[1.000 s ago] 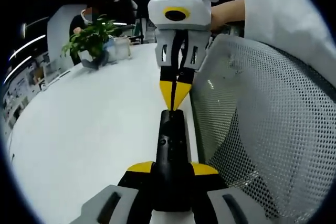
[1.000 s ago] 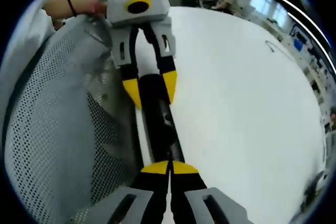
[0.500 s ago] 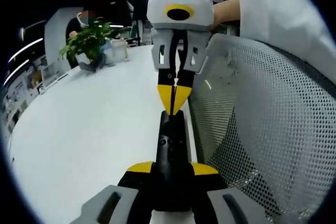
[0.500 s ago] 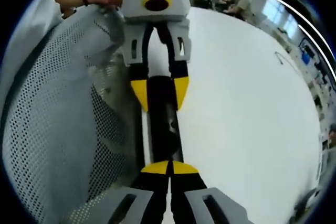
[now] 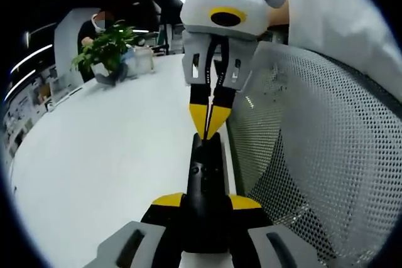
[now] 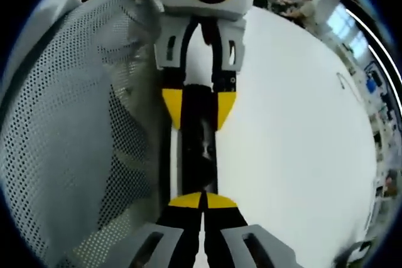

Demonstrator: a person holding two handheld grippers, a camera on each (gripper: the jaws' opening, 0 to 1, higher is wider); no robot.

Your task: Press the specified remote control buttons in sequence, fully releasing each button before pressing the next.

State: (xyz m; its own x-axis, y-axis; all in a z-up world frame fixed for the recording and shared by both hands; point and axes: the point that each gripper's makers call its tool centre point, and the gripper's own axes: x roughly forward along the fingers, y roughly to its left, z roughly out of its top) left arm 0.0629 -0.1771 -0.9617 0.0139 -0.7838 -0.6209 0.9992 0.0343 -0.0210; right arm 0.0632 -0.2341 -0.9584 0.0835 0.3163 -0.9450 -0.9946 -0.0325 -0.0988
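A black remote control [image 5: 205, 171] lies lengthwise between the two grippers, just above the white table [image 5: 100, 155]. My left gripper [image 5: 207, 202] is shut on its near end, yellow tips on either side. From the top of the left gripper view the right gripper [image 5: 208, 131] reaches down, shut, with its tips resting on the remote's far end. In the right gripper view, my right gripper [image 6: 202, 200] is shut with its tips on the remote control [image 6: 198, 155]. Beyond it the left gripper [image 6: 199, 108] clamps the remote from both sides.
A grey mesh chair back [image 5: 314, 155] stands close beside the remote; the same chair back [image 6: 75, 130] is on the left of the right gripper view. A person's white sleeve [image 5: 339, 10] is behind it. A potted plant [image 5: 107, 48] stands at the table's far end.
The right gripper has leaned and crept a little nearer to the left gripper along the remote. Both grippers stay shut and the remote stays held.
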